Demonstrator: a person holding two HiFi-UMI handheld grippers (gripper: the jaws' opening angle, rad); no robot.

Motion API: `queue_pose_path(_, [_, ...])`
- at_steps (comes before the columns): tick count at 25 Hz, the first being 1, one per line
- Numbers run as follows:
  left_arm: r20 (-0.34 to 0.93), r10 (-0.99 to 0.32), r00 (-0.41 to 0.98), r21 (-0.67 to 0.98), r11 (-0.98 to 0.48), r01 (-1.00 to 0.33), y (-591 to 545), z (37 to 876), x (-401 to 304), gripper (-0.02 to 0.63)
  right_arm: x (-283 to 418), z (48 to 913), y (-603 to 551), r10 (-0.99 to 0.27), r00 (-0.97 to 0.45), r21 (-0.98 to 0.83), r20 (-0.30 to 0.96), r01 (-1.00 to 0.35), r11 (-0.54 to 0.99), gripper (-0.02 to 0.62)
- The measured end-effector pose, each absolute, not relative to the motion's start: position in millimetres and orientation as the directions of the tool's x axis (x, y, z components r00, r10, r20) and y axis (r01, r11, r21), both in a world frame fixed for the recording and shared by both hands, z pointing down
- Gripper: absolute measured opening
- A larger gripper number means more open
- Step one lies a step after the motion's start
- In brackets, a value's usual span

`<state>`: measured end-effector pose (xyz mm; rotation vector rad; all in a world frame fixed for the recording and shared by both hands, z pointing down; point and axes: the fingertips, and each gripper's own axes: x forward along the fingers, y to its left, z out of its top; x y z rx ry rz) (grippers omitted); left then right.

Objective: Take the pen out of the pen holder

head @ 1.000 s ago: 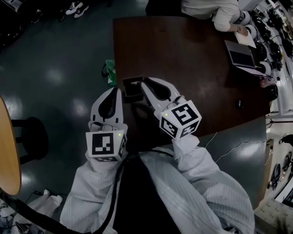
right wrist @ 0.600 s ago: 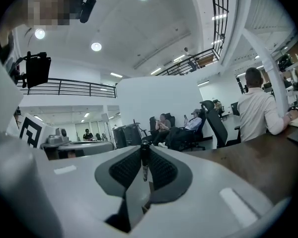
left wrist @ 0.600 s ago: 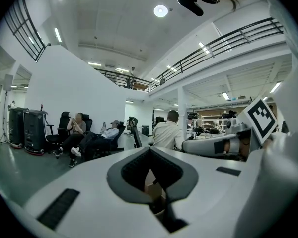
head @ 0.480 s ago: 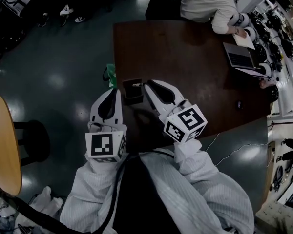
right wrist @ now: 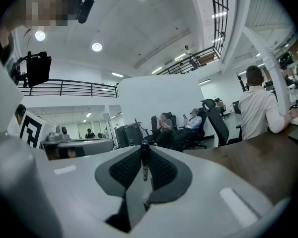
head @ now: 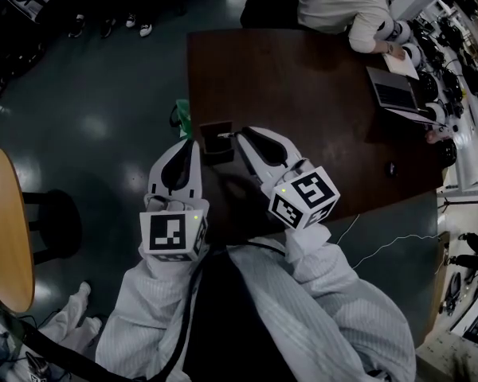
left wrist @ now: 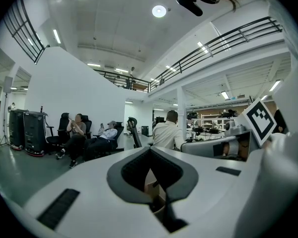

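Two grippers meet at one brown table: the right gripper clamps the single dark pen (just beside the one black pen holder); the left gripper is closed, empty.

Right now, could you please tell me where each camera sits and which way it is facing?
Head view: on the person's head, facing steeply down at the table and pen holder; both sleeves, left tongs and right tongs show.
Left gripper view: rides the left tongs, facing out across the hall; those tongs fill the foreground.
Right gripper view: rides the right tongs, facing the same hall; they clamp the pen.
Shared: both gripper views catch the seated person in white.
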<state>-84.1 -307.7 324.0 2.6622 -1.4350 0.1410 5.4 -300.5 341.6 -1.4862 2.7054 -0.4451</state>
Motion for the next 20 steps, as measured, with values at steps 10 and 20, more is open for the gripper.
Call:
queue_pose_path(10, [0.127, -0.832, 0.541, 0.051, -0.539, -0.841, -305.4, 320.9, -88.7, 0.005, -0.6, 338.2, -297.0, -0.823, -0.556, -0.249, 0.117, -0.819, 0.517, 0.046])
queue_pose_path(20, [0.139, -0.836, 0.530, 0.058, -0.528, -0.847, -309.1, 325.2, -95.4, 0.005, -1.1, 343.1, -299.0, -0.827, -0.547, -0.271, 0.127, -0.822, 0.502, 0.046])
